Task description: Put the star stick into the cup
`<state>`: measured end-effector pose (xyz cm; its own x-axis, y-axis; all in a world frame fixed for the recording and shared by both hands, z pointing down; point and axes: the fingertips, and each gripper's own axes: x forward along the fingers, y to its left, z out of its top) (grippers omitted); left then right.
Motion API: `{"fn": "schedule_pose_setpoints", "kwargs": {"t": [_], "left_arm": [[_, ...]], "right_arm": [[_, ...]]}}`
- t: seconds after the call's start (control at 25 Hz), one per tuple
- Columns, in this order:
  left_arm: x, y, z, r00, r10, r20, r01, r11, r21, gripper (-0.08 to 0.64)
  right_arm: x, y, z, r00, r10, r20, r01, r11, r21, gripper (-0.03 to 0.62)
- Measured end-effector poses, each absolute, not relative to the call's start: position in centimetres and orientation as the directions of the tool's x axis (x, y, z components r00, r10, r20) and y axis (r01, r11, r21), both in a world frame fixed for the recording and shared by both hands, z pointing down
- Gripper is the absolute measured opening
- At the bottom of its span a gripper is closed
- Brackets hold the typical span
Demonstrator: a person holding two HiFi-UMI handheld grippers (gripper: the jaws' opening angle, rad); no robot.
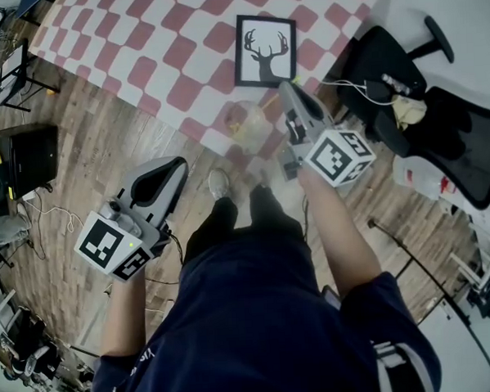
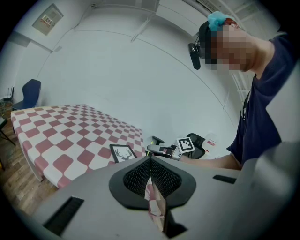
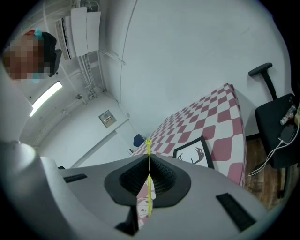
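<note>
I am clamping my right claw (image 3: 148,161) on the star stick (image 3: 149,197). Its jaws are pressing together on the thin yellow shaft, which is running straight up between the pads, with its tip poking out just above them. In the head view I am holding this right claw (image 1: 288,89) over the near edge of the desk (image 1: 155,48), which is wearing a red-and-white checked cloth. The clear cup (image 1: 247,124) is standing upright on that cloth close to the edge, just beside the claw on its left. The star stick is not in the cup.

A framed deer picture (image 1: 264,51) is lying flat farther back on the desk, beyond the cup. I am keeping my left claw (image 2: 150,159) low over the wooden floor (image 1: 87,158), well apart from the desk, with its jaws closed together on nothing. A black office chair (image 1: 385,61) is sitting off to my right.
</note>
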<state>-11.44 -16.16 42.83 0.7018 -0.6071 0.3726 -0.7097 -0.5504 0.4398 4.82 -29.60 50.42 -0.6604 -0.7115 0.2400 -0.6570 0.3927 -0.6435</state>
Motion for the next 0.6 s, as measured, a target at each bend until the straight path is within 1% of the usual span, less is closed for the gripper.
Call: {"fn": "schedule_pose_setpoints", "kwargs": {"t": [0.4,0.6], "left_arm": [[-11.2,-16.5,42.7,0.703,-0.609,0.368,-0.709,-0.552,0.439,0.032],[-10.8,-17.0,42.2,0.704,-0.613,0.360,-0.708,-0.558,0.433,0.034]], "right_arm": [[6.2,-30.0,52.4,-0.616,-0.714,0.332,-0.710,0.319,-0.628,0.018],[6.3,-30.2,52.5,-0.623,-0.703,0.343,-0.704,0.312,-0.638,0.021]]}}
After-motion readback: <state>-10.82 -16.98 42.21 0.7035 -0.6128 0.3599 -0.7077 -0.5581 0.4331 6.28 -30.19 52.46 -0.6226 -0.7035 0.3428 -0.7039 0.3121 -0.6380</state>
